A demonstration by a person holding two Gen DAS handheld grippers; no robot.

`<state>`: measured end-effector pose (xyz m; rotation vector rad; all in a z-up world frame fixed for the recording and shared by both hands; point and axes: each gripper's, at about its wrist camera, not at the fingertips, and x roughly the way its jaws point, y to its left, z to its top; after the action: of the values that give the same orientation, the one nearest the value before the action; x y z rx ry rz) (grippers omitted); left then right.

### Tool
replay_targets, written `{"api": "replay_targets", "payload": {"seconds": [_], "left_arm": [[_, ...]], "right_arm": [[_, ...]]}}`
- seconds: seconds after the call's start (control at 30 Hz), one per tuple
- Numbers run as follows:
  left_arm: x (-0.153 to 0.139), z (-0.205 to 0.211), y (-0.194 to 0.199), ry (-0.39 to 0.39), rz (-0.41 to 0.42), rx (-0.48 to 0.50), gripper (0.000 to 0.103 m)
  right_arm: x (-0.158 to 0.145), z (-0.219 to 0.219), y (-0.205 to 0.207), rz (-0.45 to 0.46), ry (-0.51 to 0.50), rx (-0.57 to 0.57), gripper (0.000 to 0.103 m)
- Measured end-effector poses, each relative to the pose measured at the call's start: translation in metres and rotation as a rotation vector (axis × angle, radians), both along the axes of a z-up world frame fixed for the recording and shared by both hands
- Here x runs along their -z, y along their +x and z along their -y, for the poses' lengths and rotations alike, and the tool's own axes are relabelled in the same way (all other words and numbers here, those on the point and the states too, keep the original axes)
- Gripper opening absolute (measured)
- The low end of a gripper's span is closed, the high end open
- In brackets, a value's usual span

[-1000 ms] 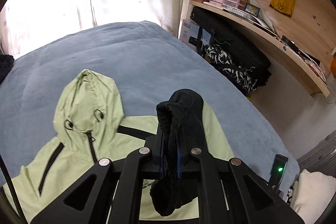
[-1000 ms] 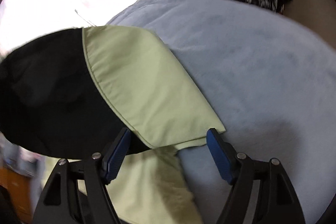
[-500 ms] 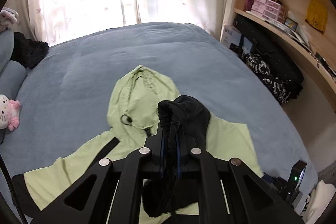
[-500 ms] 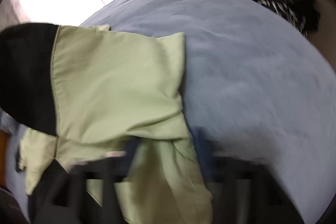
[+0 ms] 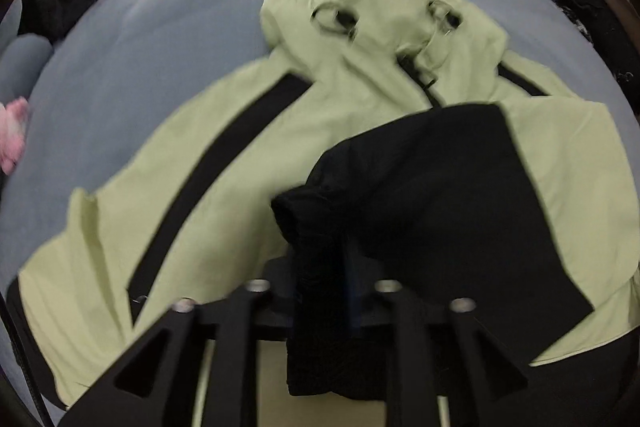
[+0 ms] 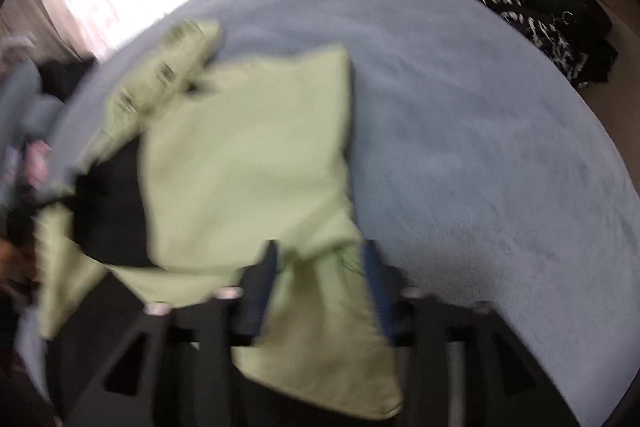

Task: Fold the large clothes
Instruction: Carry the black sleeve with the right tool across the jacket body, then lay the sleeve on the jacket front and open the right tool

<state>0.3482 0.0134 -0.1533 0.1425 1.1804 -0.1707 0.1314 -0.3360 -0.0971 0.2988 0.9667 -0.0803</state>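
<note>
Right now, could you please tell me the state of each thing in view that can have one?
Jacket: spread face up on the blue bed, zipper closed, hood flat.
Black sleeve cuff: folded across the jacket's chest, between the left gripper's jaws.
Left gripper: jaws have just been opening; grip on the cuff unclear.
Right gripper: jaws have just been opening, apart around the jacket's green side edge.
</note>
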Motion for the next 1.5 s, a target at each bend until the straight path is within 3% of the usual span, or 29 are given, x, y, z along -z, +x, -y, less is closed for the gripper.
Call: {"api": "replay_targets", "payload": {"seconds": [0.03, 0.1, 0.13, 0.23, 0.5, 0.53, 0.57, 0.6, 0.63, 0.67, 0.73, 0.87, 0.97, 1.07, 1.13, 1.2, 1.23, 1.27, 1.33, 1.37, 1.5], "left_arm": [[0.000, -0.004, 0.000, -0.030, 0.001, -0.003, 0.035], [-0.002, -0.009, 0.003, -0.076, -0.004, -0.012, 0.054], [-0.004, -0.012, 0.003, -0.093, 0.001, -0.020, 0.057], [-0.006, -0.017, 0.007, -0.096, 0.018, -0.033, 0.058], [0.003, -0.025, 0.008, -0.133, 0.031, -0.050, 0.058], [0.004, -0.024, 0.007, -0.127, 0.029, -0.052, 0.058], [0.008, -0.021, 0.008, -0.120, 0.026, -0.054, 0.057], [0.010, -0.017, 0.009, -0.099, 0.020, -0.056, 0.045], [0.010, -0.014, 0.008, -0.064, 0.017, -0.057, 0.037], [0.009, -0.010, 0.006, -0.029, 0.014, -0.052, 0.022], [0.001, -0.009, -0.003, -0.036, 0.018, -0.053, 0.010], [-0.016, -0.019, -0.025, -0.083, 0.062, -0.081, 0.008], [-0.004, -0.022, -0.025, -0.082, 0.050, -0.089, 0.009], [0.007, -0.019, -0.018, -0.057, 0.068, -0.099, 0.013], [0.007, -0.019, -0.015, -0.045, 0.069, -0.113, 0.018], [0.005, -0.023, -0.015, -0.050, 0.055, -0.124, 0.033], [0.000, -0.025, -0.019, -0.059, 0.056, -0.118, 0.037], [-0.004, -0.027, -0.024, -0.059, 0.066, -0.113, 0.049], [-0.014, -0.031, -0.038, -0.051, 0.112, -0.111, 0.052], [-0.017, -0.034, -0.044, -0.052, 0.130, -0.108, 0.052], [-0.035, -0.042, -0.081, -0.101, 0.193, -0.079, 0.052]], "right_arm": [[-0.009, 0.001, 0.003, 0.033, 0.018, 0.004, 0.073], [-0.025, 0.003, 0.008, 0.086, 0.046, 0.015, 0.076], [-0.029, 0.005, 0.017, 0.095, 0.063, 0.024, 0.076], [-0.027, 0.015, 0.054, 0.090, 0.084, 0.076, 0.076], [0.016, 0.057, 0.156, -0.004, 0.117, 0.148, 0.075], [0.021, 0.060, 0.161, -0.022, 0.126, 0.147, 0.070], [0.030, 0.063, 0.169, -0.056, 0.138, 0.145, 0.058], [0.037, 0.064, 0.174, -0.086, 0.140, 0.143, 0.047], [0.044, 0.064, 0.178, -0.118, 0.136, 0.130, 0.022], [0.051, 0.062, 0.183, -0.141, 0.115, 0.107, 0.004], [0.046, 0.056, 0.183, -0.114, 0.066, 0.076, 0.002], [0.014, 0.040, 0.174, 0.051, -0.019, -0.024, 0.002], [0.035, 0.038, 0.186, -0.033, -0.081, -0.038, 0.002], [0.046, 0.034, 0.187, -0.061, -0.125, -0.037, 0.003], [0.039, 0.038, 0.183, -0.067, -0.082, -0.006, 0.004], [0.028, 0.044, 0.173, -0.061, -0.012, 0.016, 0.006], [0.021, 0.047, 0.164, -0.051, 0.025, 0.025, 0.011], [0.011, 0.050, 0.149, -0.030, 0.069, 0.037, 0.023], [0.001, 0.047, 0.122, 0.008, 0.119, 0.042, 0.046], [-0.002, 0.042, 0.103, 0.032, 0.145, 0.033, 0.050], [0.004, 0.007, 0.055, 0.041, 0.137, -0.031, 0.050]]}}
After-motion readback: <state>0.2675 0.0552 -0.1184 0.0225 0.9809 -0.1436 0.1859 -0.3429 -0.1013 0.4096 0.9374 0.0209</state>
